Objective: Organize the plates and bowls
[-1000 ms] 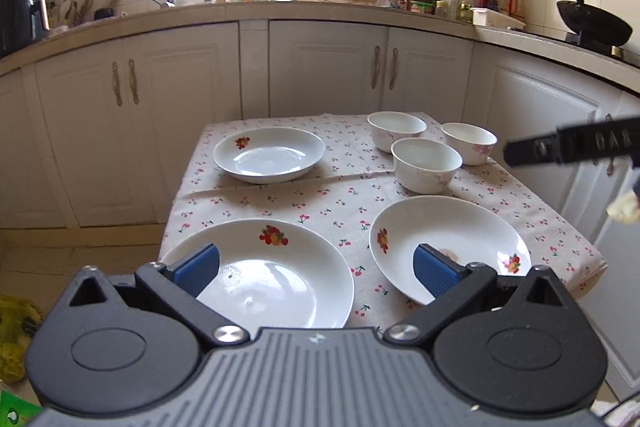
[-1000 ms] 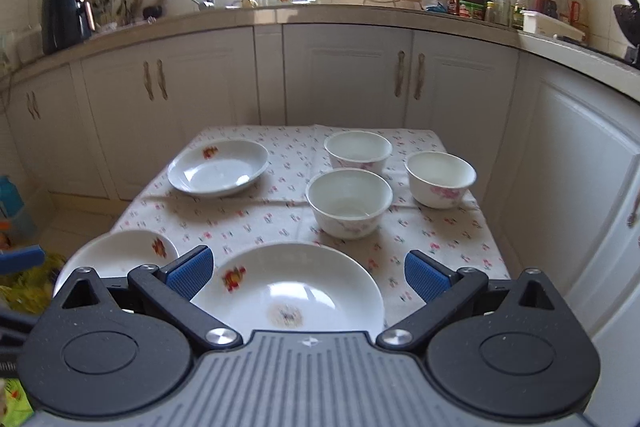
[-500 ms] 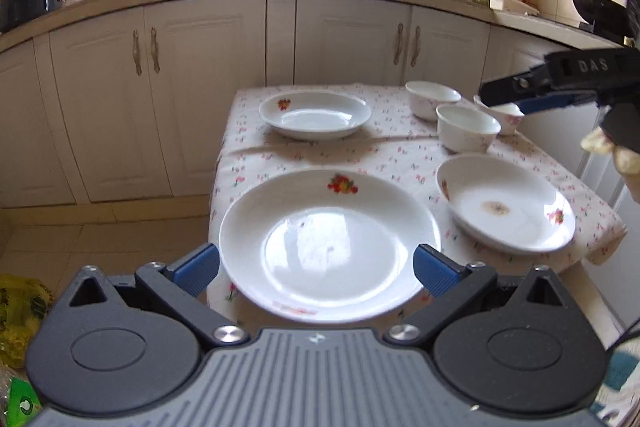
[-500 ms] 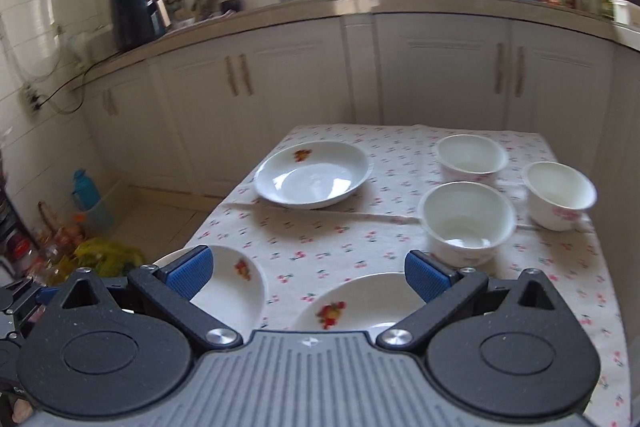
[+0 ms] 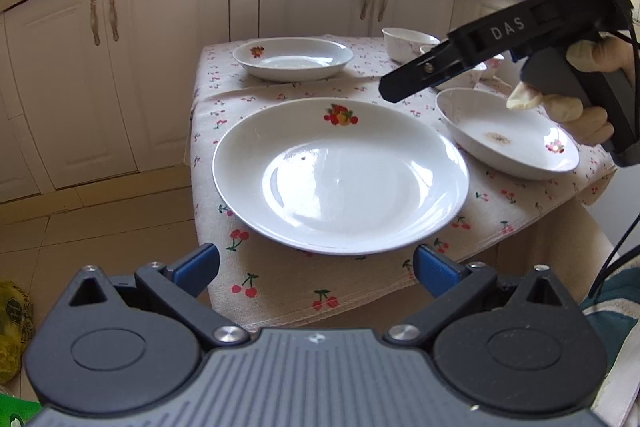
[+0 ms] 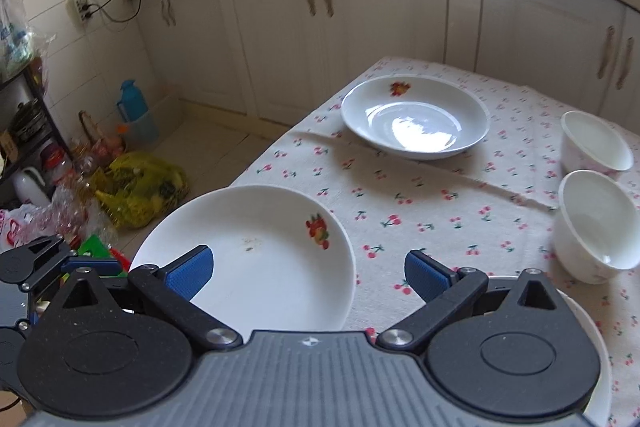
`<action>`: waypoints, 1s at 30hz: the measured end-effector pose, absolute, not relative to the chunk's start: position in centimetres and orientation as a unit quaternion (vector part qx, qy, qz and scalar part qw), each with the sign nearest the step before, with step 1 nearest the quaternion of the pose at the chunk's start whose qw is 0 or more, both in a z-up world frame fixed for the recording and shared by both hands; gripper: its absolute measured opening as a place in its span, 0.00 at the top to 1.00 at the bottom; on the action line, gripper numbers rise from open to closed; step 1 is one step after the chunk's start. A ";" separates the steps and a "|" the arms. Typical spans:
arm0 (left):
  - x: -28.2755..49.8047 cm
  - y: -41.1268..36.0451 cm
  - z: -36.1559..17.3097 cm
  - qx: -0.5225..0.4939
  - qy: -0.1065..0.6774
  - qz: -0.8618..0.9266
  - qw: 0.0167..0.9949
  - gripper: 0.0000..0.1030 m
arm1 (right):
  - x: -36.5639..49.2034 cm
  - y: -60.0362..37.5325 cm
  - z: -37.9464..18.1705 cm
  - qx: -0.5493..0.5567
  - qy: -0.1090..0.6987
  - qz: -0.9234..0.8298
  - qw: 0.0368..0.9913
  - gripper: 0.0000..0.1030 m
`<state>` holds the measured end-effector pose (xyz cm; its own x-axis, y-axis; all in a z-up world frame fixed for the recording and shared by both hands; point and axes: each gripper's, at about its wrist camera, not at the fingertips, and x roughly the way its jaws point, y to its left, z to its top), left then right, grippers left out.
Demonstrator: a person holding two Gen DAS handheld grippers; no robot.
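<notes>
Object: large white glazed ceramic plate with fruit motif (image 5: 340, 175), resting on cherry-print tabletop (image 5: 280, 283), near front edge.
Handling: rigid, slippery, breakable; rim to be gripped.
Left tongs (image 5: 316, 263): spread, empty.
Right tongs (image 6: 308, 267): spread, empty.

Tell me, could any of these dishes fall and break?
Maybe. The big plate sits near the table's front edge, with the open left gripper just before it; a clumsy nudge could tip it off. The right gripper hangs above the stained plate near the bowls, so a careless swing might knock them.
</notes>
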<state>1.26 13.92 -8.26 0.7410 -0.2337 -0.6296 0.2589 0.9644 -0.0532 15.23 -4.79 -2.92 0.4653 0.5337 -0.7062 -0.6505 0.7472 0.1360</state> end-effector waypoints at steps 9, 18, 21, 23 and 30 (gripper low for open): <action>3.1 14.1 -9.0 0.040 0.336 -0.183 0.923 0.01 | 18.6 -3.5 -5.2 -0.067 0.428 0.358 0.827 0.05; 3.8 14.0 -9.0 0.051 0.332 -0.211 0.918 0.01 | 20.1 -2.4 -6.6 -0.066 0.460 0.383 0.798 0.30; 4.0 14.1 -9.1 0.052 0.335 -0.214 0.916 0.01 | 20.4 -2.4 -6.7 -0.062 0.464 0.391 0.793 0.33; 4.1 14.1 -9.0 0.053 0.338 -0.216 0.915 0.01 | 20.6 -2.5 -6.7 -0.057 0.466 0.395 0.790 0.33; 4.7 13.6 -8.8 0.069 0.339 -0.215 0.913 0.02 | 20.9 -2.8 -6.6 -0.054 0.466 0.391 0.792 0.33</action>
